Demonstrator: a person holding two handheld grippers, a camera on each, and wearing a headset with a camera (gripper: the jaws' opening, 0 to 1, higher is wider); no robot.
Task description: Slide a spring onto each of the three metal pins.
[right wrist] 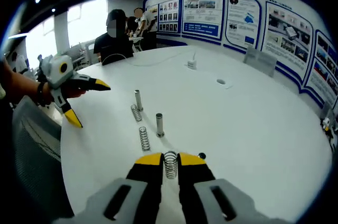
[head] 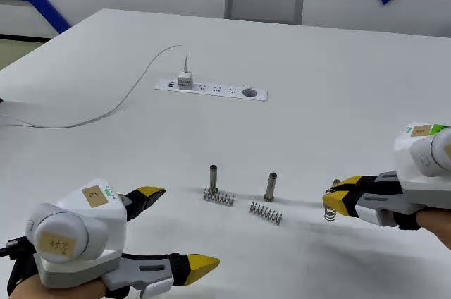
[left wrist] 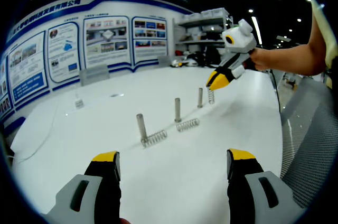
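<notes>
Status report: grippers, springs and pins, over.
Left gripper open. Right gripper shut on a spring beside the third pin. Two springs lie on the table by the other pins; none fitted yet. Nothing in the way.

Your right gripper (right wrist: 170, 157), 6 o'clock, clamps a spring (right wrist: 170, 166) upright | toward 11 o'clock from it: near pin (right wrist: 159, 124), far pin (right wrist: 138, 100), each beside a loose spring (right wrist: 144, 138) | your left gripper (right wrist: 94, 106), 9 o'clock, jaws wide.

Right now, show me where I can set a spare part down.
Free: the white tabletop between the white power strip and the upright metal pins, and between the open left gripper and those pins. Crowded: around the pins, loose coil springs and right gripper.
</notes>
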